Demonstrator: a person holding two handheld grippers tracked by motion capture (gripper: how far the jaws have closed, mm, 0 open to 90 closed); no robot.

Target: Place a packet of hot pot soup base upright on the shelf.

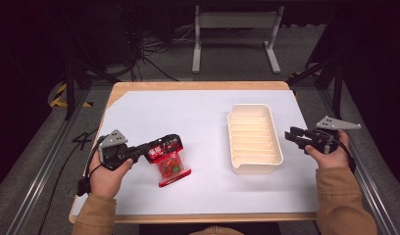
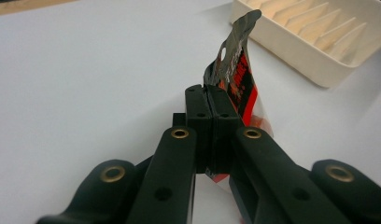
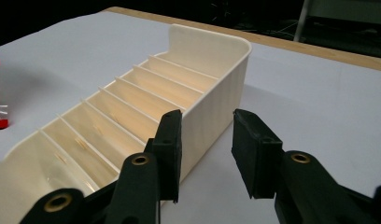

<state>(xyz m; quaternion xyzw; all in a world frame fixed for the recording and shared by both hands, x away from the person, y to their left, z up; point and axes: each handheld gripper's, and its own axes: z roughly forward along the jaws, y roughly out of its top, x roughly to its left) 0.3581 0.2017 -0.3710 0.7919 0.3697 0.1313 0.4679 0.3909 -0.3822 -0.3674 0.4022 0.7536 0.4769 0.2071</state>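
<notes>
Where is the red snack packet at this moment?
In the high view the red snack packet is at the table's front left, pinched at its top edge by the shut left gripper, well left of the cream slotted tray.

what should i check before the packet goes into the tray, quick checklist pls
1. Left gripper shut on the red snack packet: ok, the jaws clamp its black top edge.
2. Packet clear of the table: cannot tell, its lower end looks close to the white sheet.
3. Cream tray has free slots: ok, the divided compartments in view hold nothing.
4. Right gripper steadying the tray: not ok, its jaws straddle the side wall with a gap on the outer side, not pressing.
5. Path from packet to tray: ok, bare white sheet between them.
</notes>
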